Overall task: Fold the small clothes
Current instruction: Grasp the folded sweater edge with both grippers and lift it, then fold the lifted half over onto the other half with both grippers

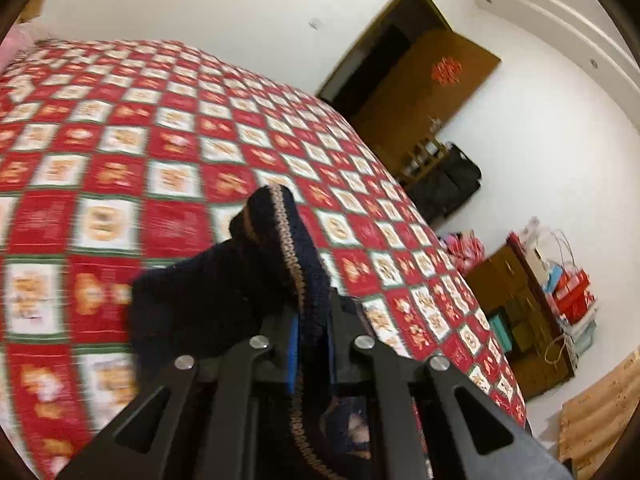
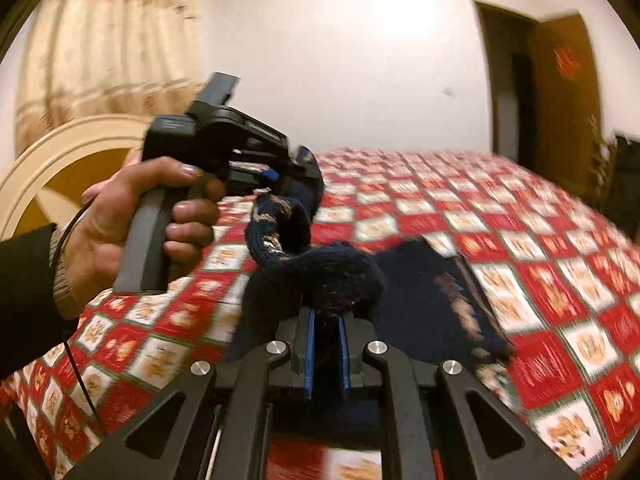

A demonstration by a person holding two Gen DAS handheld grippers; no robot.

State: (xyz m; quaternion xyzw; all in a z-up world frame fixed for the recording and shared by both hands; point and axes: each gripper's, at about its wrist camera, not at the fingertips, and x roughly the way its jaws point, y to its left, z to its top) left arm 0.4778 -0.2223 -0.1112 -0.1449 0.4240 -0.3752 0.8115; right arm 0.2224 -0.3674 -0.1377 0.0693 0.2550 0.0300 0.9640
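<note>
A small dark navy knitted garment (image 1: 224, 280) with a brown trim is lifted over a bed with a red and white checked quilt (image 1: 160, 140). My left gripper (image 1: 312, 320) is shut on a bunched edge of it, the trim running between the blue pads. In the right wrist view my right gripper (image 2: 326, 320) is shut on another bunch of the same garment (image 2: 332, 276). A person's hand (image 2: 132, 216) holds the left gripper (image 2: 306, 166) up at the left, with the knit twisted between the two grippers. The rest of the garment trails onto the quilt (image 2: 520, 240) at the right.
An open brown door (image 1: 420, 80) lies beyond the bed's far corner, with a black suitcase (image 1: 452, 184) beside it. A wooden cabinet (image 1: 516, 304) with boxes and bags stands along the wall. A cream headboard (image 2: 60, 168) and a curtain (image 2: 108, 48) are at the left.
</note>
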